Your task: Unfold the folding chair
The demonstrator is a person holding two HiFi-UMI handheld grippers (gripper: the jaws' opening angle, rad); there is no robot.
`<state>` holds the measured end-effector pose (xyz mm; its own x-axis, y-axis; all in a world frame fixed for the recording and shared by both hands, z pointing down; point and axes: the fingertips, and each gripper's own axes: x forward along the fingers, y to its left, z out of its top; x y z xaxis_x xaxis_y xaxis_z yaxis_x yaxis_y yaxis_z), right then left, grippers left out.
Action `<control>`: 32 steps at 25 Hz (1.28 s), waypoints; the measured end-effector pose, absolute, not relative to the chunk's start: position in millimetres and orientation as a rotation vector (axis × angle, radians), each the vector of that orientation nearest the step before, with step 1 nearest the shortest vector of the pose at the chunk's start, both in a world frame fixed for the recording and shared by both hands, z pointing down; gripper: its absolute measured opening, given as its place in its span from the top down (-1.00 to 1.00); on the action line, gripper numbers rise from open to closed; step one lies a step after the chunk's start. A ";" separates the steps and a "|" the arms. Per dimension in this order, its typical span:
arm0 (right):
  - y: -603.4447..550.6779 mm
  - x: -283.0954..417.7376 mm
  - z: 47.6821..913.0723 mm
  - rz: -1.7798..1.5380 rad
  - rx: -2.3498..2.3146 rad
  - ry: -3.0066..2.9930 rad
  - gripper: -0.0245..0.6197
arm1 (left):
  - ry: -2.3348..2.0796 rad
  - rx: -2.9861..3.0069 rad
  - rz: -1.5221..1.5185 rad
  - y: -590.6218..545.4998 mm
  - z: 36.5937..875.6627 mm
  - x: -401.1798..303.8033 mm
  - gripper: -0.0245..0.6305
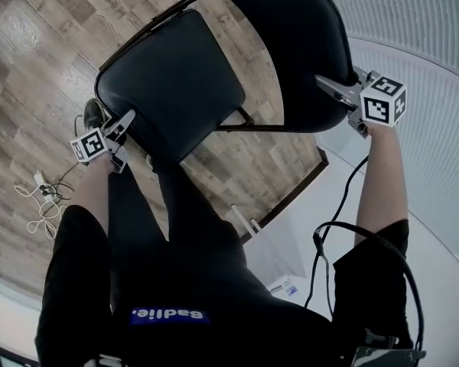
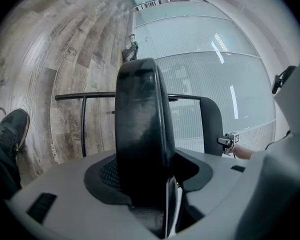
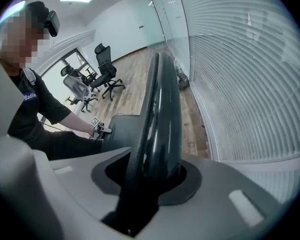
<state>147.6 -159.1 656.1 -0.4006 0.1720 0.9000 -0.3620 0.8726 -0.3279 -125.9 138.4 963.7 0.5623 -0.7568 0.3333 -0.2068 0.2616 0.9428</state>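
The folding chair [image 1: 214, 67] was held out in front of the person, over the wooden floor [image 1: 38, 52], with its seat [image 1: 168, 86] already swung well away from the backrest [image 1: 294, 44], so that the two stood at a wide angle. The opening step was judged to be far along, though not certainly finished, since the legs were hidden under the seat and it could not be told whether they were spread or resting on the floor. The front edge of the seat was straddled by the left gripper [image 1: 122, 128], whose jaws stood apart round the padding (a thin bright sliver was seen down one side, so the pads were taken not to be pressing). The upper rim of the backrest was clamped firmly by the right gripper [image 1: 330, 88]. For the next move, the backrest would need to be kept steady while the seat was pushed down to its stop; only then could the chair be set squarely on the floor and let go
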 end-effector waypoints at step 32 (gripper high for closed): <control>-117.2 119.6 680.8 0.556 0.146 -1.908 0.54 | -0.912 1.284 -0.466 170.3 1026.8 -149.3 0.08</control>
